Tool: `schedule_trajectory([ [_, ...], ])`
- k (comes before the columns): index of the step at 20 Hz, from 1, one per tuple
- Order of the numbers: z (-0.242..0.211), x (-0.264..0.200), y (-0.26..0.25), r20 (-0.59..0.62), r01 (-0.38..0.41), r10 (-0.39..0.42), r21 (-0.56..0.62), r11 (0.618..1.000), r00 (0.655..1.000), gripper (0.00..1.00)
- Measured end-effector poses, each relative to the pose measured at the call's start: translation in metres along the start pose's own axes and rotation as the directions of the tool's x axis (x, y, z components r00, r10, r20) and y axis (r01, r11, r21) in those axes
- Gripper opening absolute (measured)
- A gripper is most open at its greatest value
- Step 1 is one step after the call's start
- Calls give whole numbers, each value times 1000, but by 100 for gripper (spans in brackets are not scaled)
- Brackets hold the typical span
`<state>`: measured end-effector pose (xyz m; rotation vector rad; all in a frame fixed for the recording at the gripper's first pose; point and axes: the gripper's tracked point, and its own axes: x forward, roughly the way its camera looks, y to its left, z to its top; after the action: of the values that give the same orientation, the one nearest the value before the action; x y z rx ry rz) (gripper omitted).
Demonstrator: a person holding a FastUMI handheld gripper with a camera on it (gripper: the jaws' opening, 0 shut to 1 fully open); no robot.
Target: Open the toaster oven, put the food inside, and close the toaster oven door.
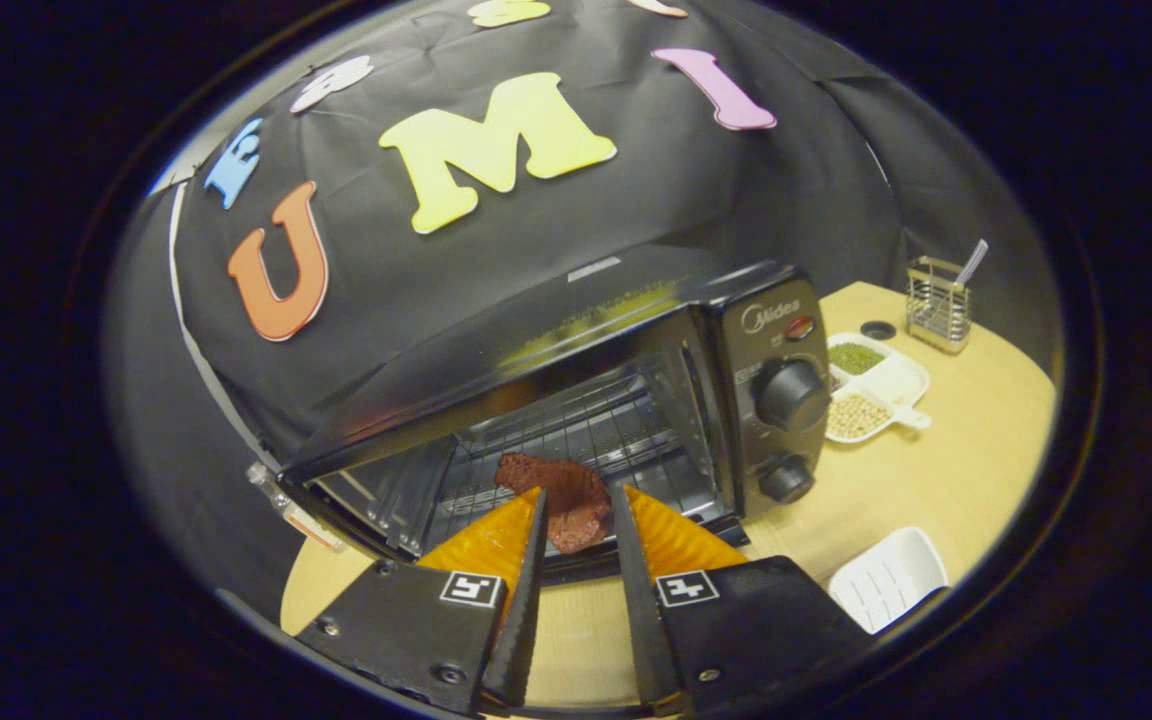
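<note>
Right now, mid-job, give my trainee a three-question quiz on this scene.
1. True or false: the black toaster oven stands open.
2. Where is the dark red slab of food? A) on the tan table B) at the oven's wire rack, between the fingertips C) in the white divided dish
3. What fills the white divided dish beside the oven?

Key: 1 true. 2 B; gripper grip uncertain. 3 green and pale beans or grains.

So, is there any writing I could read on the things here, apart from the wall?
"Midea": toaster oven control panel, above the knobs.
Small print beside the knobs: too small to read.
Sticker on the oven's left side: blurred.
Gripper fingers flank the meat at the oven's mouth; grip unclear.
</note>
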<state>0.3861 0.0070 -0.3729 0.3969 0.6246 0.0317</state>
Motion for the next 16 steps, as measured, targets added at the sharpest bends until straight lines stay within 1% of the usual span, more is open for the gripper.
schedule_trajectory([
  [4, 0, -55, 15, 53, -13, 19, -101, 995, 998, 44],
  [7, -7, -92, 24, 82, 3, 13, -192, 981, 997, 65],
  [9, -20, -107, 29, 85, 12, 8, -236, 972, 996, 78],
  [10, -28, -112, 31, 75, 7, 12, -259, 966, 997, 82],
  [12, -47, -115, 30, 50, 19, -5, -294, 956, 999, 100],
  [16, -92, -112, 23, -48, 43, -60, -304, 952, 997, 100],
])
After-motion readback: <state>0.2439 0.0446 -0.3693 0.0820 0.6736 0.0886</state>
